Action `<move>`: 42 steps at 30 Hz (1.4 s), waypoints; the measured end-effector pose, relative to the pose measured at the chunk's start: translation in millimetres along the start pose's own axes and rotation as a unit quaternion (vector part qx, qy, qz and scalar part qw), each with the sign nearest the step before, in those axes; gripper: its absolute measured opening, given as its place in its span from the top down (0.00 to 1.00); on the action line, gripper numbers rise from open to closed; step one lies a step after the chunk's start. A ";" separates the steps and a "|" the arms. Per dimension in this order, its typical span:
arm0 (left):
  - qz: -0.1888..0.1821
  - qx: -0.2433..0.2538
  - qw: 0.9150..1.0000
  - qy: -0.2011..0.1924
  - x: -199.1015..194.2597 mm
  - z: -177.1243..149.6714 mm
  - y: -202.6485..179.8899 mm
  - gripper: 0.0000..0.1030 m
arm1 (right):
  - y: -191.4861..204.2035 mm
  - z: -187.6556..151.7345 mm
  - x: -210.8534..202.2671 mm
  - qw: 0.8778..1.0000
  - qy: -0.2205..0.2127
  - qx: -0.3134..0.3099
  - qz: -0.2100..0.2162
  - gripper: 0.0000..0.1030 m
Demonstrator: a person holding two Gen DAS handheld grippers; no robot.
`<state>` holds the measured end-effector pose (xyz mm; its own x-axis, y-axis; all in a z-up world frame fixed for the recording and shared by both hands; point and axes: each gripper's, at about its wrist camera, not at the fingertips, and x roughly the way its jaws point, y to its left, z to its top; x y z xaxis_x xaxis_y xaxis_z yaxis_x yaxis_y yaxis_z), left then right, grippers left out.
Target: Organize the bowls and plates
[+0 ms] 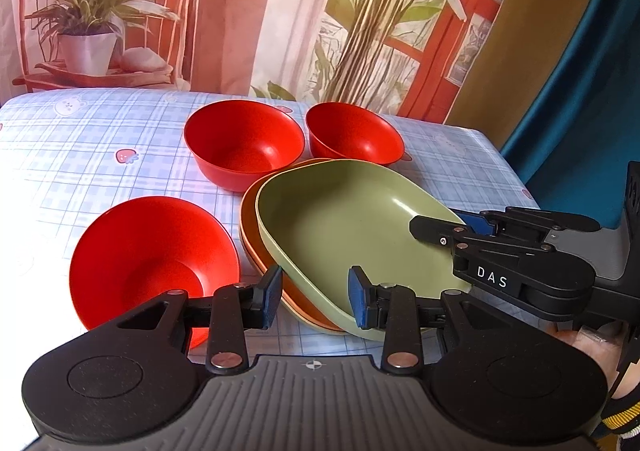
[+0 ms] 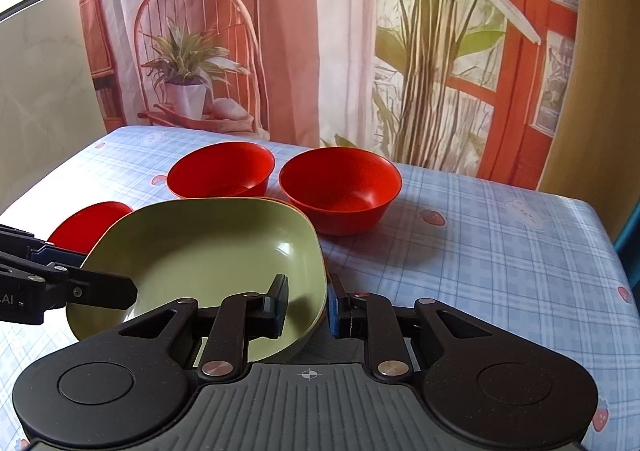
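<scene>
Left wrist view: the green plate (image 1: 344, 227), a rounded oblong, lies nested on an orange plate (image 1: 250, 227) on the checked tablecloth (image 1: 80, 155). Its long axis runs from the near edge away toward the 2 far red bowls (image 1: 244, 143) (image 1: 354, 135). The left gripper (image 1: 316, 301) straddles the near rims of both plates, 1 blue pad outside the orange rim, the other inside the green dish; whether the pads press cannot be told. The right gripper (image 1: 448, 225) comes in from the right and is closed on the green plate's right rim. A 3rd red bowl (image 1: 152, 259) stands tilted just left of the plates, partly hidden by the left finger.

Right wrist view: the right gripper (image 2: 308, 305) clamps the green plate's (image 2: 208, 251) near right rim, 1 finger inside, 1 outside. The orange plate shows only as a thin edge (image 2: 280, 201). The left gripper (image 2: 100, 291) reaches in at the left, its far pad hidden behind the rim. The 3rd bowl (image 2: 88, 225) is mostly hidden.
</scene>
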<state>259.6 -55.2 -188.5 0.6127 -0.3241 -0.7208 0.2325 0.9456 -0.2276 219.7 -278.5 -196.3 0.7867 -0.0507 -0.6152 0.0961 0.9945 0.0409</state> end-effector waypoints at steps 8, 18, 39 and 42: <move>0.012 0.007 1.000 -0.004 9.0 10.4 4.5 0.64 | -0.7 4.5 15.4 1.000 -0.009 -0.009 -0.001 0.82; 0.023 0.020 0.999 0.011 19.8 6.1 2.4 0.64 | 2.7 0.8 31.5 1.000 -0.010 -0.012 -0.018 0.82; 0.027 0.024 0.999 0.009 5.2 3.4 1.9 0.61 | 10.0 -7.3 21.7 0.999 -0.010 -0.005 -0.033 0.82; 0.027 0.026 0.999 0.004 -1.3 2.7 1.5 0.61 | 11.6 -10.1 13.9 0.999 -0.013 0.004 -0.033 0.81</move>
<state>261.2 -53.4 -186.2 0.6188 -0.2726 -0.7367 0.2390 0.9587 -0.1540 225.6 -266.8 -212.3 0.7944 -0.1188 -0.5957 0.1535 0.9881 0.0076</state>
